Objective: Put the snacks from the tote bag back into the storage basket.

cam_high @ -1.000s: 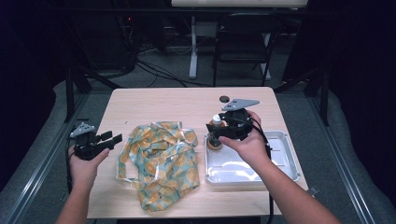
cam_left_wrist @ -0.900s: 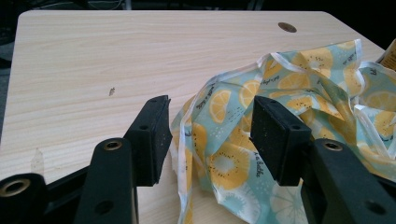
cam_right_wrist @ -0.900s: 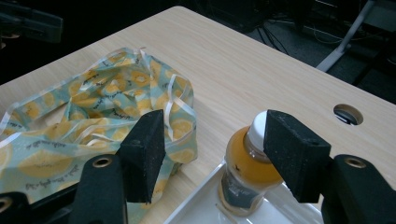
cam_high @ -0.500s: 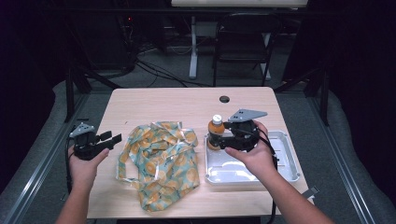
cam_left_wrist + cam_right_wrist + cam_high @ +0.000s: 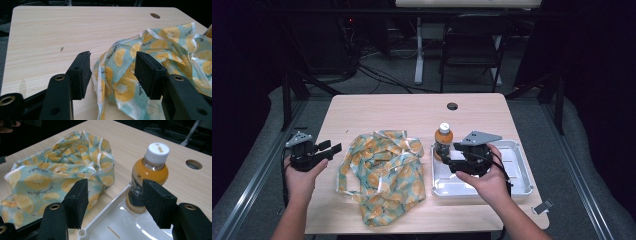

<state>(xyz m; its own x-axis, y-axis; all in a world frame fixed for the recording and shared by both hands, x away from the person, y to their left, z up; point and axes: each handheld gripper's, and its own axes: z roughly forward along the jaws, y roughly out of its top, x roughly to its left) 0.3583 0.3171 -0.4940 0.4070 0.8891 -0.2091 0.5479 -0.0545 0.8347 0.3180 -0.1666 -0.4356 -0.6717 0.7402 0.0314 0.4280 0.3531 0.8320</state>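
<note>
While the bottle (image 5: 149,176) stands upright in the near-left corner of the white tray (image 5: 522,172), its dark label is too blurred to read; it holds orange juice and wears a white cap with a faint yellowish mark on top. Small dark script runs across the lemon-print cloth (image 5: 384,172), yet the words are too small to make out. That cloth lies crumpled on the worktop (image 5: 412,112), just beside the tray's left wall. Pale wood grain covers the worktop, which has a round cable hole (image 5: 452,106) near its far edge and a small dark fleck on the left half. Beyond it, the room is dim, with a dark chair (image 5: 472,42), cables on a grey floor and black frame posts. Open and empty, the right claw (image 5: 113,197) hovers over the tray with the bottle just past its jaws. Also open, the left claw (image 5: 112,72) hangs at the cloth's left edge, gripping nothing
</note>
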